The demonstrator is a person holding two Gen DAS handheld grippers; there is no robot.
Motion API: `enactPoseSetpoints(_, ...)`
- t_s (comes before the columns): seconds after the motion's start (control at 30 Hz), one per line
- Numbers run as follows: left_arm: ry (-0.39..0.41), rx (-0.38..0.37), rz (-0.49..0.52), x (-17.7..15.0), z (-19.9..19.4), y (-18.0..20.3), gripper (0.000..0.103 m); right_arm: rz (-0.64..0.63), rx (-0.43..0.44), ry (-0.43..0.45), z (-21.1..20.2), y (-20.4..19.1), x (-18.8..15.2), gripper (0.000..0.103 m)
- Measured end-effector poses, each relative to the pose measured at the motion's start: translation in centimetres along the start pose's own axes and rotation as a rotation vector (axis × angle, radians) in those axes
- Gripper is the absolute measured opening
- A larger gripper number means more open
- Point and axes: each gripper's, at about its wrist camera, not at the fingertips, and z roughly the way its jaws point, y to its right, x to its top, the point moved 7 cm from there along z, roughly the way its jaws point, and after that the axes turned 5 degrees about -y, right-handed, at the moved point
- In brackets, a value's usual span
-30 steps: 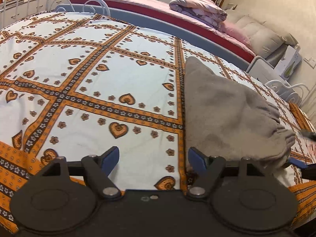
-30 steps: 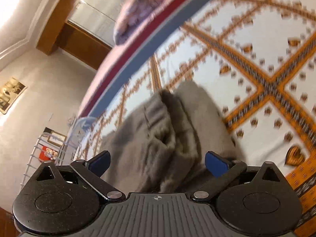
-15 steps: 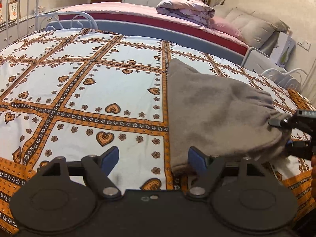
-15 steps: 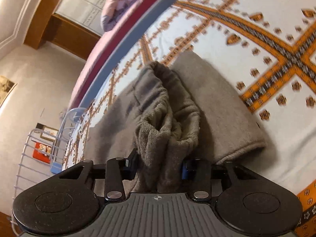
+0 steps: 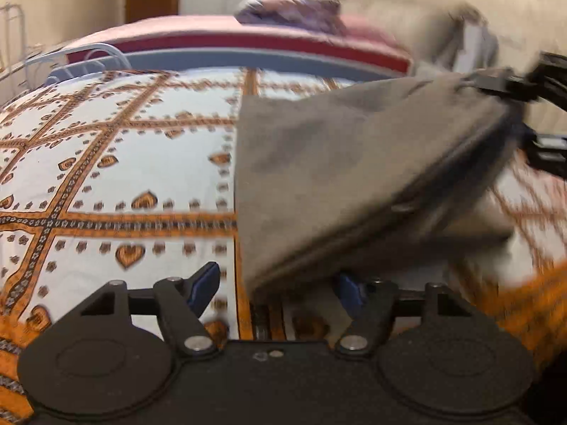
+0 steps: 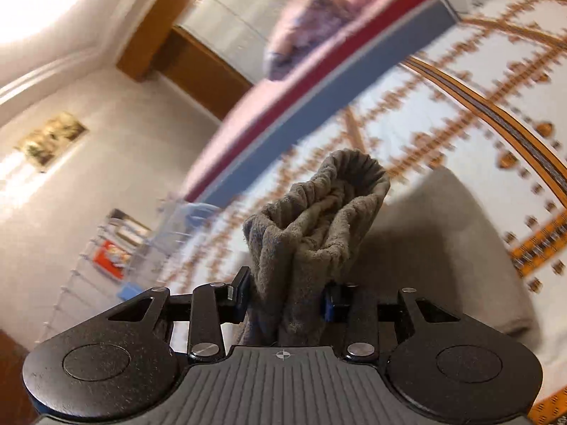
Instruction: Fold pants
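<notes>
Left wrist view: grey pants (image 5: 319, 177) fill centre and right of frame, lying on the patterned bedsheet (image 5: 124, 163). Their right end is lifted toward the upper right, where the right gripper (image 5: 510, 95) pinches it. Their near lower corner hangs over the gap of the left gripper (image 5: 276, 287). Left jaws have just been closing a little but stand apart, pads not pressing; the corner sits toward the right pad, not gripped. Long axis of the pants runs from lower centre to upper right. Beyond: a second bed with a pink cover (image 5: 230, 32), a bundled quilt (image 5: 290, 10), white metal rails (image 5: 88, 56) at upper left. Heavy blur on the right.

Right wrist view: right gripper (image 6: 283, 297) is clamped on a bunched waistband of the pants (image 6: 319, 219), cloth sticking up past the fingertips; jaws have just been closing onto it. The rest of the pants lies lower right on the sheet. A wall picture (image 6: 49, 138) is at left.

Judgement: the left gripper is nearest the free corner and needs to close on it before the fold carries over; nothing blocks it.
</notes>
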Motion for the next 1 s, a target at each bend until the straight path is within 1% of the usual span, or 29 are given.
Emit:
enactPoseSetpoints(0.03,0.014,0.037,-0.016,0.3,0.2,-0.5,0.063,-0.009,0.025,0.018,-0.3,-0.6,0.5,0.038)
enactPoseSetpoints(0.07,0.034,0.054,-0.040,0.6,0.3,-1.0,0.068,-0.020,0.050,0.042,-0.8,-1.2,0.9,0.038)
enactPoseSetpoints(0.1,0.054,0.041,-0.076,0.7,0.4,-1.4,0.068,-0.032,0.072,0.069,-1.4,-1.6,1.3,0.038)
enactPoseSetpoints(0.13,0.059,0.037,-0.098,0.7,0.5,-1.7,0.068,-0.045,0.087,0.096,-1.8,-1.6,1.8,0.038)
enactPoseSetpoints(0.17,0.046,0.040,-0.102,0.7,0.8,-1.8,0.067,-0.046,0.080,0.108,-1.9,-1.2,2.1,0.038)
enactPoseSetpoints(0.2,0.030,0.048,-0.096,0.3,1.2,-1.9,0.067,-0.025,0.049,0.096,-1.5,0.0,2.3,0.038)
enactPoseSetpoints(0.23,0.014,0.058,-0.096,0.0,1.5,-2.0,0.067,0.005,-0.004,0.068,-0.7,1.9,2.0,0.038)
enactPoseSetpoints(0.27,-0.003,0.058,-0.103,-0.4,1.8,-2.1,0.068,0.065,-0.089,0.020,0.4,4.8,1.4,0.038)
enactPoseSetpoints(0.3,-0.001,0.046,-0.113,-0.6,1.8,-2.2,0.069,0.173,-0.154,-0.036,1.3,7.9,0.4,0.038)
enactPoseSetpoints(0.33,0.001,0.047,-0.115,-0.6,1.6,-2.3,0.068,0.254,-0.182,-0.063,1.7,9.9,-0.4,0.037)
enactPoseSetpoints(0.37,0.001,0.048,-0.115,-0.6,1.5,-2.3,0.068,0.301,-0.169,-0.058,1.6,10.9,-0.8,0.037)
enactPoseSetpoints(0.4,-0.002,0.044,-0.118,-0.6,1.4,-2.4,0.068,0.303,-0.149,-0.053,1.6,10.8,-0.7,0.037)
enactPoseSetpoints(0.47,-0.010,0.032,-0.131,-0.9,1.4,-2.6,0.068,0.215,-0.154,-0.053,1.3,9.1,-0.2,0.037)
enactPoseSetpoints(0.5,-0.014,0.029,-0.126,-0.9,1.2,-2.6,0.069,0.195,-0.149,-0.050,1.1,8.6,-0.1,0.037)
enactPoseSetpoints(0.57,-0.026,0.031,-0.092,-1.3,0.8,-2.4,0.073,0.195,-0.160,-0.057,1.1,8.8,-0.2,0.038)
enactPoseSetpoints(0.6,-0.035,0.031,-0.077,-1.5,0.6,-2.5,0.074,0.197,-0.177,-0.052,1.1,9.4,-0.1,0.038)
enactPoseSetpoints(0.67,-0.048,0.031,-0.071,-1.8,0.2,-2.8,0.075,0.236,-0.165,-0.032,0.7,10.4,0.0,0.038)
enactPoseSetpoints(0.7,-0.055,0.050,-0.071,-2.0,0.0,-3.2,0.073,0.241,-0.160,-0.028,0.5,10.5,0.1,0.038)
enactPoseSetpoints(0.73,-0.065,0.104,-0.071,-2.2,-0.2,-3.8,0.066,0.227,-0.168,-0.034,0.7,10.5,0.3,0.038)
enactPoseSetpoints(0.77,-0.070,0.136,-0.086,-2.3,-0.5,-4.8,0.065,0.225,-0.176,-0.053,1.0,11.0,0.3,0.039)
enactPoseSetpoints(0.8,-0.069,0.129,-0.135,-2.3,-1.0,-5.9,0.064,0.252,-0.165,-0.078,1.0,11.5,0.4,0.041)
enactPoseSetpoints(0.83,-0.053,0.110,-0.188,-2.1,-1.6,-6.7,0.064,0.283,-0.153,-0.068,0.4,12.1,0.8,0.046)
enactPoseSetpoints(0.87,-0.022,0.075,-0.229,-1.6,-2.3,-7.5,0.066,0.294,-0.161,-0.042,-0.7,12.5,1.2,0.049)
enactPoseSetpoints(0.9,0.012,0.040,-0.251,-0.8,-2.8,-8.0,0.068,0.291,-0.189,-0.003,-2.0,12.6,1.8,0.052)
enactPoseSetpoints(0.93,0.028,0.021,-0.252,-0.2,-2.9,-8.1,0.074,0.267,-0.203,0.033,-3.2,12.5,2.5,0.060)
enactPoseSetpoints(0.97,0.041,-0.009,-0.250,0.6,-2.6,-8.0,0.079,0.242,-0.205,0.050,-3.9,12.3,3.3,0.074)
enactPoseSetpoints(1.0,0.045,-0.046,-0.258,1.4,-2.0,-7.8,0.079,0.225,-0.200,0.047,-4.2,12.3,3.8,0.079)
